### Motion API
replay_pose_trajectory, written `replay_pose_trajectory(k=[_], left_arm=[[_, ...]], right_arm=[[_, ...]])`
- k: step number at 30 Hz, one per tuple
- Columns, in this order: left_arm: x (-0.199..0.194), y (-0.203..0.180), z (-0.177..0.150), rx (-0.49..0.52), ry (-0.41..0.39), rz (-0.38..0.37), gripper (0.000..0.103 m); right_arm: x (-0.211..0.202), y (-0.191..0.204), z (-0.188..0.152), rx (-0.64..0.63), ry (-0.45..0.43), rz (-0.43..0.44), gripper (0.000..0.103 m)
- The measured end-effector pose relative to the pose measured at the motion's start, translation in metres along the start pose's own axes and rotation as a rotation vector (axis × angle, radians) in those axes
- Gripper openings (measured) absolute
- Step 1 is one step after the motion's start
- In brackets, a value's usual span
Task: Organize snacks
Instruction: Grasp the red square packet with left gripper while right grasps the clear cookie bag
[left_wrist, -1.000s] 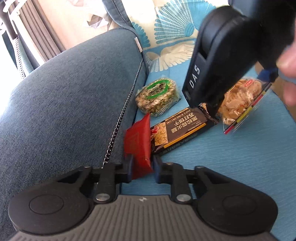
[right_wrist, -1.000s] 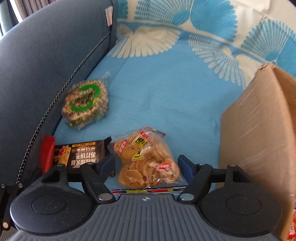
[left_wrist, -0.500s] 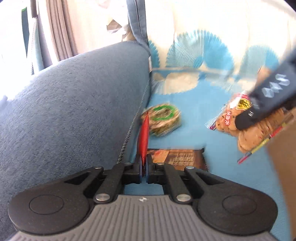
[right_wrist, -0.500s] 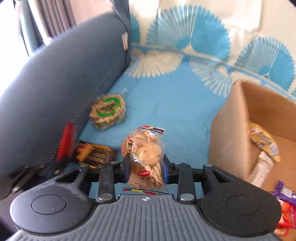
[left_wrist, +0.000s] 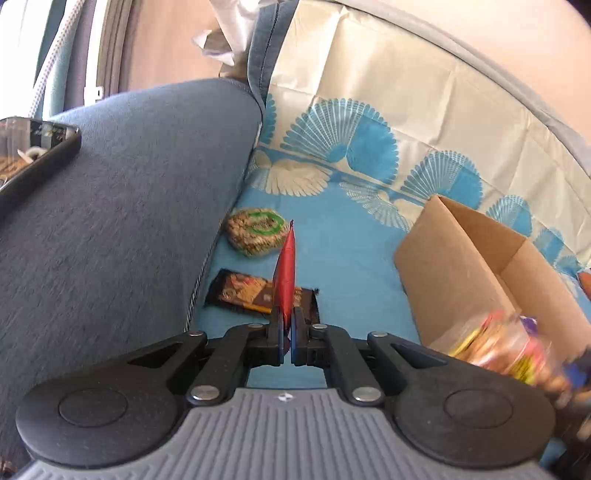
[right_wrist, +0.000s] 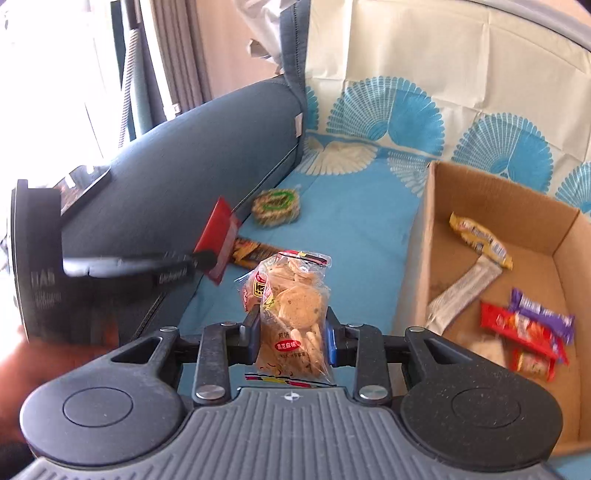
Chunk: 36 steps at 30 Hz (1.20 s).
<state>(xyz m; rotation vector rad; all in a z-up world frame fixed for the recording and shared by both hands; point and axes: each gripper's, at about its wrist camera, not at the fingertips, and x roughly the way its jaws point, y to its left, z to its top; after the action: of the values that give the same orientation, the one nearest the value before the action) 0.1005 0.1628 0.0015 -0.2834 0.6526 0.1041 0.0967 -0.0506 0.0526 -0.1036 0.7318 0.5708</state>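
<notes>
My left gripper (left_wrist: 287, 325) is shut on a flat red packet (left_wrist: 285, 273), held edge-on above the blue seat; from the right wrist view the same red packet (right_wrist: 218, 236) hangs in the left gripper (right_wrist: 212, 258) near the armrest. My right gripper (right_wrist: 291, 332) is shut on a clear bag of biscuits (right_wrist: 291, 302), lifted off the seat left of the cardboard box (right_wrist: 417, 258). That biscuit bag (left_wrist: 506, 350) shows blurred at the lower right of the left wrist view. A dark bar packet (left_wrist: 251, 293) and a round green-ringed snack (left_wrist: 256, 236) lie on the seat by the armrest.
The open cardboard box (left_wrist: 450, 273) holds several wrapped snacks (right_wrist: 517, 325). A grey-blue sofa armrest (left_wrist: 129, 206) rises on the left with a phone (left_wrist: 33, 155) lying on it. A patterned blue cover (right_wrist: 351, 229) spreads over the seat and backrest.
Both grippers closed on their packets and lifted them off the seat. The right one carried the biscuit bag rightwards towards the box. The red packet now stands edge-on in the left jaws.
</notes>
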Motion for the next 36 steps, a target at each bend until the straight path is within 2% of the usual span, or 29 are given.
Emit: replay_pose_trajectory(k=[3, 5, 6, 9, 14, 19, 22, 26, 28, 30, 36], left_arm=[[-0.003, 0.003, -0.005, -0.026, 0.085, -0.062, 0.003], [-0.004, 0.005, -0.01, -0.039, 0.152, -0.107, 0.003], [-0.004, 0.005, -0.012, -0.042, 0.167, -0.108, 0.003], [0.0, 0.001, -0.016, -0.034, 0.215, -0.116, 0.003], [0.013, 0.0, -0.023, -0.03, 0.292, -0.106, 0.004], [0.027, 0.011, -0.024, -0.098, 0.354, -0.071, 0.004], [0.029, 0.016, -0.024, -0.122, 0.361, -0.056, 0.008], [0.029, 0.018, -0.024, -0.137, 0.356, -0.017, 0.017], [0.028, 0.018, -0.023, -0.142, 0.337, 0.005, 0.025], [0.027, 0.015, -0.022, -0.132, 0.327, 0.027, 0.041], [0.043, 0.002, -0.018, -0.05, 0.394, 0.07, 0.058]], right_arm=[[0.006, 0.016, -0.032, -0.011, 0.023, 0.036, 0.034], [0.017, 0.026, -0.05, -0.071, 0.028, 0.04, 0.034], [0.025, 0.028, -0.057, -0.086, 0.051, 0.026, 0.034], [0.044, 0.022, -0.068, -0.007, 0.123, 0.04, 0.034], [0.055, 0.015, -0.073, 0.08, 0.14, 0.055, 0.034], [0.059, 0.015, -0.072, 0.08, 0.153, 0.066, 0.036], [0.058, 0.013, -0.073, 0.064, 0.153, 0.066, 0.038], [0.06, 0.011, -0.072, 0.067, 0.159, 0.068, 0.039], [0.06, 0.01, -0.072, 0.072, 0.162, 0.066, 0.043], [0.061, 0.01, -0.072, 0.073, 0.162, 0.062, 0.045], [0.063, 0.011, -0.072, 0.064, 0.17, 0.066, 0.048]])
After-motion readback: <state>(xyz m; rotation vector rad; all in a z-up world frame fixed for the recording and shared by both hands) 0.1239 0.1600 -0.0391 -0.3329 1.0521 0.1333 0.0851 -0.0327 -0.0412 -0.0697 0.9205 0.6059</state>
